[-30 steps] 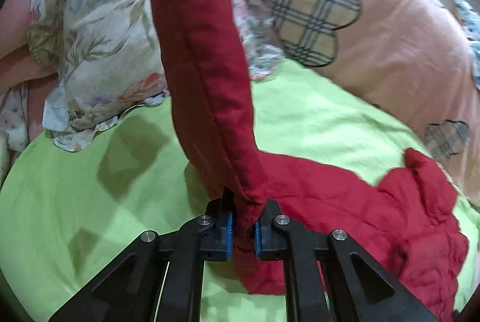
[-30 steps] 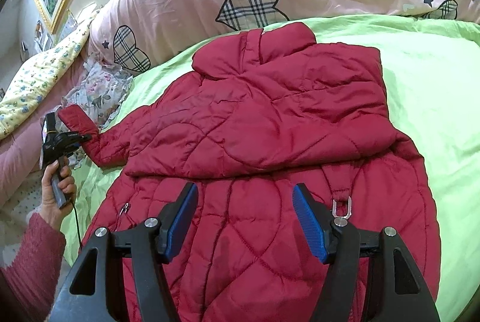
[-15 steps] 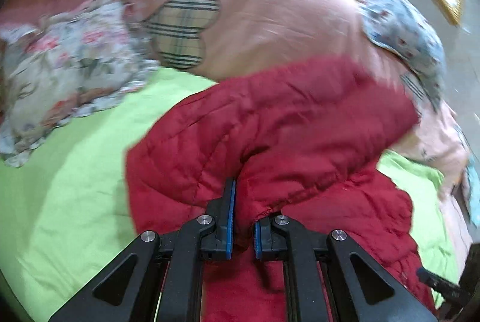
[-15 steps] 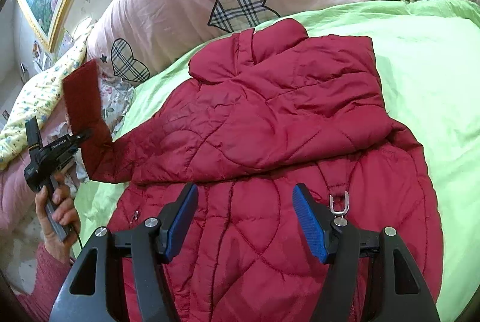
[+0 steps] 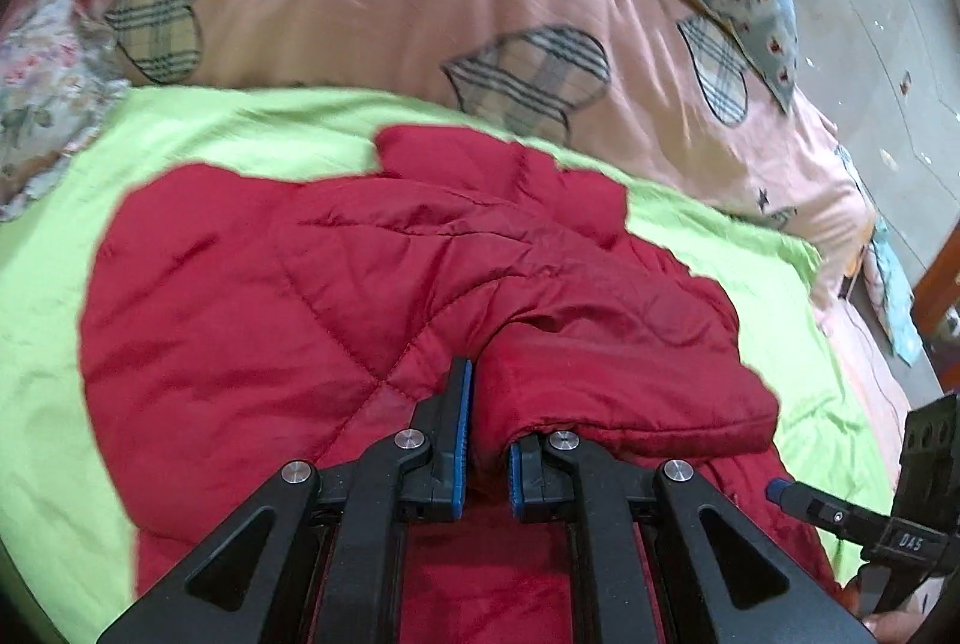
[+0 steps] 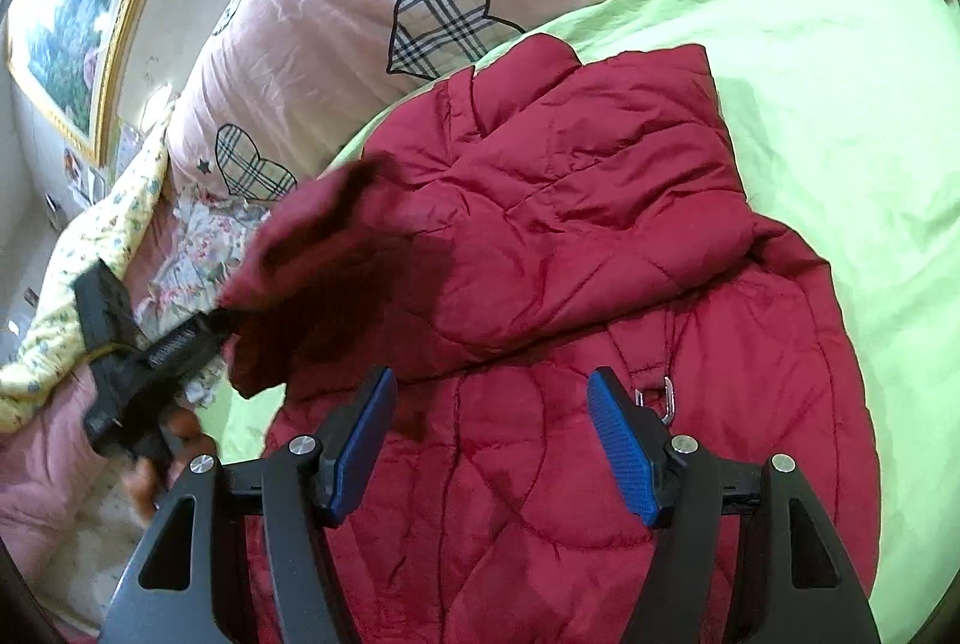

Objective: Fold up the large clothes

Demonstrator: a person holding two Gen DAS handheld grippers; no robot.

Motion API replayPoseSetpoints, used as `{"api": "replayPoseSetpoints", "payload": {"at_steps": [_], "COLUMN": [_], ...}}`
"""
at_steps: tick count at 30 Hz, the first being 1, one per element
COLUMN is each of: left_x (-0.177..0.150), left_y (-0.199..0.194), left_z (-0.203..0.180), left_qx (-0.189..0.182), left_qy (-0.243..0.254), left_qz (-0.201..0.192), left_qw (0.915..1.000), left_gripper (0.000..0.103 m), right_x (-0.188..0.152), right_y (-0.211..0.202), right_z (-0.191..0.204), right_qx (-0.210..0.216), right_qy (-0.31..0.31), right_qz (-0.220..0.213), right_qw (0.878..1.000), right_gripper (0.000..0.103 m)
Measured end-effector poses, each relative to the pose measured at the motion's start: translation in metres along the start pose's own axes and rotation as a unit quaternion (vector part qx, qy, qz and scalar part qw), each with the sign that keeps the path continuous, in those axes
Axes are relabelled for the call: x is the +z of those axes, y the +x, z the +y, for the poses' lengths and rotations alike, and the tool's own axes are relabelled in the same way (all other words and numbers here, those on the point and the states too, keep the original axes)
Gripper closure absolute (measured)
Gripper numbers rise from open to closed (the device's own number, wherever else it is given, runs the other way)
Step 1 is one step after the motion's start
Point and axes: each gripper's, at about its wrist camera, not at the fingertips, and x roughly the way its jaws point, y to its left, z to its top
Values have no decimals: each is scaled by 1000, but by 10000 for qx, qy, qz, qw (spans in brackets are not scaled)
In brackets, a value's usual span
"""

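Red quilted jacket [image 6: 540, 236], soft and bulky: left gripper [image 5: 485, 455] clamps its sleeve cuff [image 5: 600, 392]; right gripper [image 6: 492, 440] hovers, jaws apart.

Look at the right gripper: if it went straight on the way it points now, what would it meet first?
Most likely the red jacket. The right gripper is open and empty above the jacket's lower half, aimed along the quilted fabric toward the folded upper part. Depth is unclear, so how soon it would touch is uncertain.

White letters "DAS" on the black body of the right gripper [image 5: 852, 518], at 4 o'clock in left wrist view. White print on the left gripper [image 6: 180, 344] too blurred to read.
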Motion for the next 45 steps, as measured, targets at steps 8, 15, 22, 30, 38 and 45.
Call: {"api": "replayPoseSetpoints", "payload": {"at_steps": [8, 15, 22, 30, 38, 45], "left_x": [6, 11, 4, 6, 17, 43], "left_y": [51, 71, 76, 77, 47, 52], "left_z": [-22, -31, -31, -29, -18, 17], "left_qx": [-261, -366, -201, -448, -212, 399], "left_qy": [-17, -100, 128, 248, 494, 243], "left_qz": [372, 379, 560, 993, 615, 440], "left_qw": [9990, 9986, 9981, 9937, 9967, 9979], "left_gripper": [95, 95, 89, 58, 34, 36], "right_x": [22, 39, 45, 62, 72, 57], "right_y": [1, 41, 62, 41, 24, 41], "right_z": [-23, -47, -46, -30, -26, -41], "right_qx": [840, 1393, 1406, 844, 71, -353], "right_qy": [858, 1716, 1722, 888, 124, -85], "right_qz": [-89, 267, 223, -231, -671, -424], "right_qw": [9927, 9749, 9747, 9922, 9976, 9984], "right_gripper": [34, 34, 90, 97, 97, 97]}}
